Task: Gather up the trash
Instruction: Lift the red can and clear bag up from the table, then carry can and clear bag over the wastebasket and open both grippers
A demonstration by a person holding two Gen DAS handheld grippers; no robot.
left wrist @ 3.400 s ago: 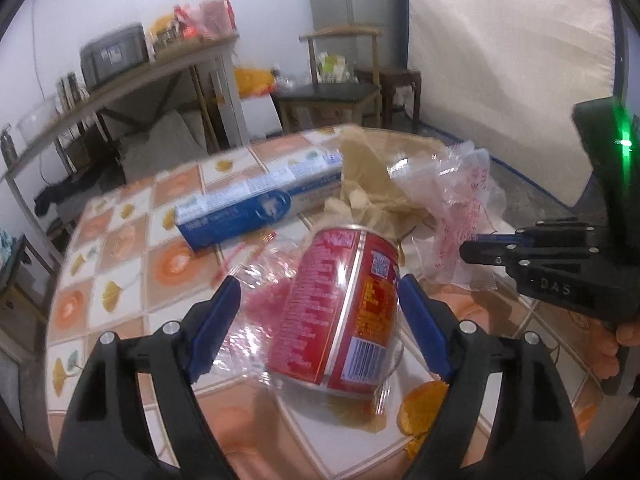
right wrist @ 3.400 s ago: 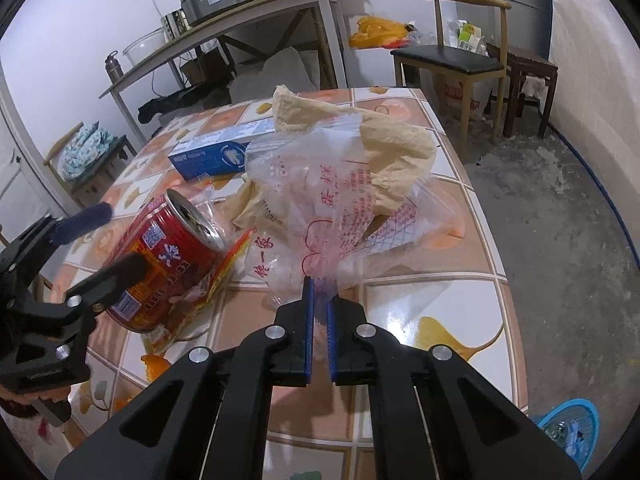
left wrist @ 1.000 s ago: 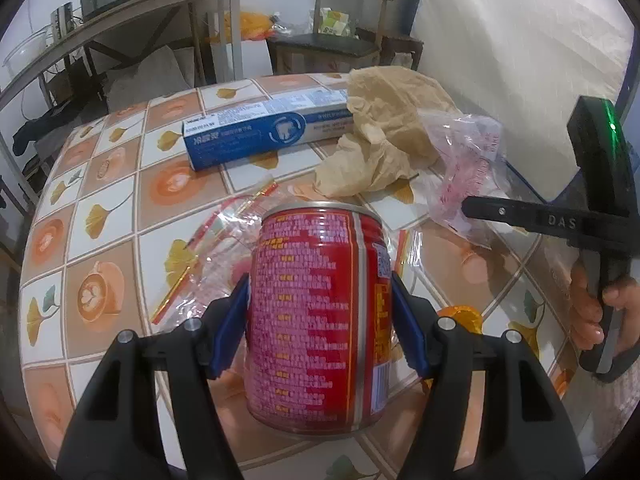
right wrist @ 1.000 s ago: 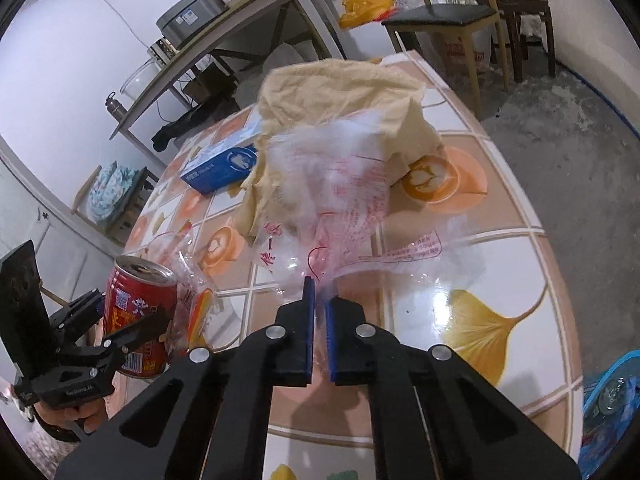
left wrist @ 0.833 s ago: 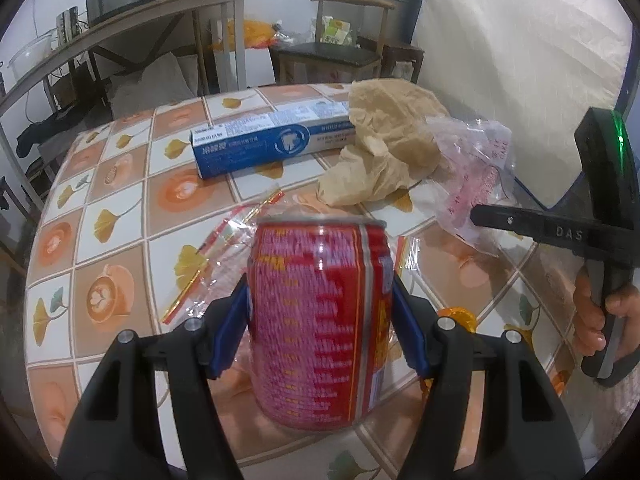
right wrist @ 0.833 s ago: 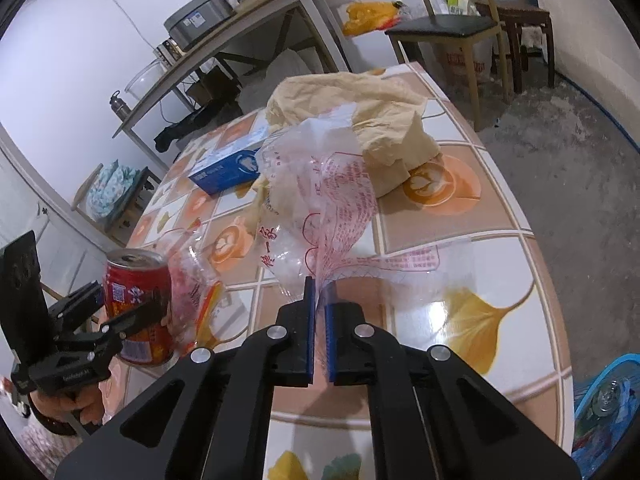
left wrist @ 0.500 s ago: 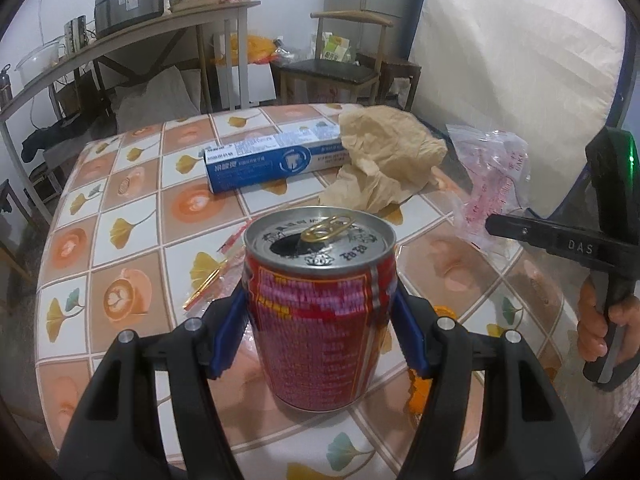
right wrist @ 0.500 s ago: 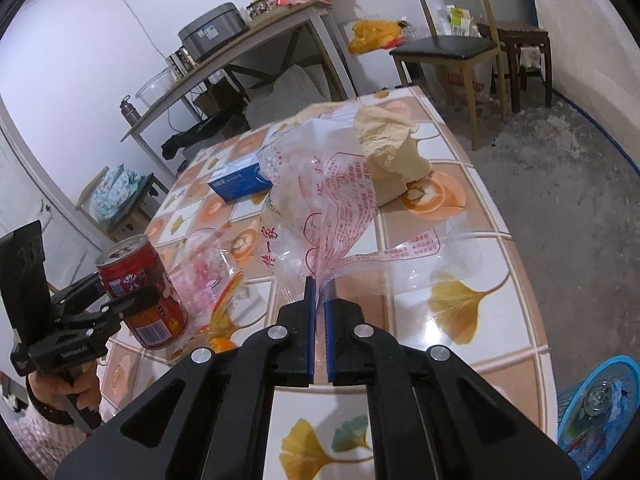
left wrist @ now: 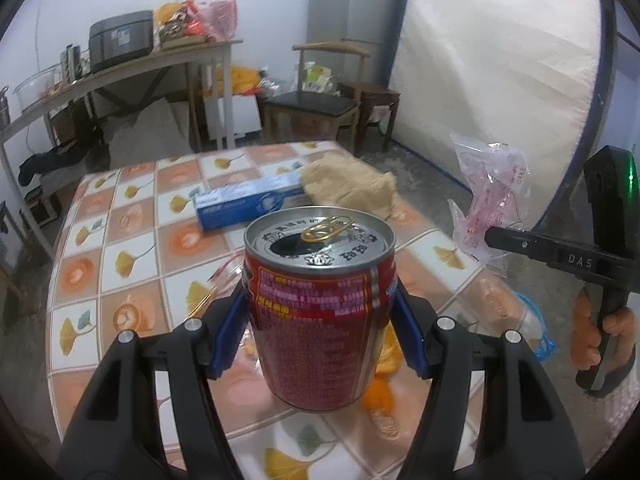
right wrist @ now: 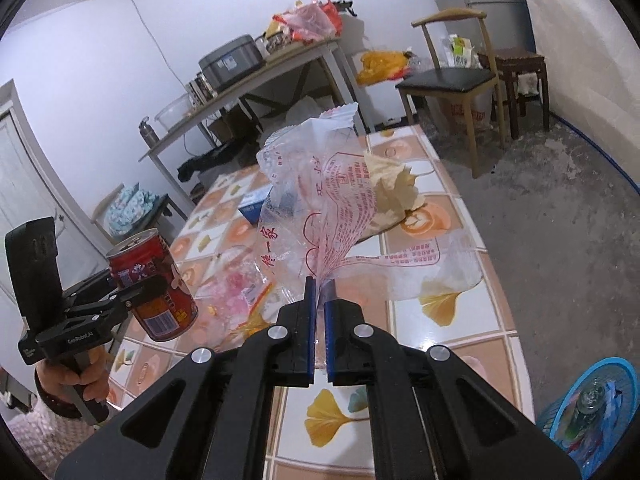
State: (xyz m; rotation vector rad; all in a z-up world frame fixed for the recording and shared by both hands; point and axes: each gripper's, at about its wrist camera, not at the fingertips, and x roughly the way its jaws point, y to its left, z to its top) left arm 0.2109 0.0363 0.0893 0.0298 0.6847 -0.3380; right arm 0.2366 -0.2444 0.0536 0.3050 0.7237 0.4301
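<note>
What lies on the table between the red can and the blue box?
In the left wrist view, behind the red can held up by the left gripper, only bare tiles of the table reach the blue box.

Red can (left wrist: 320, 312), blue toothpaste box (left wrist: 248, 205)

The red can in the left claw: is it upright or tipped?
Upright. The can shows its opened top facing up, with its sides held between the left claw pads.

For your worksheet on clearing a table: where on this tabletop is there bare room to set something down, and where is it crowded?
Free: the tiled table left of the blue box. Crowded: around the brown paper and the wrappers.
</note>
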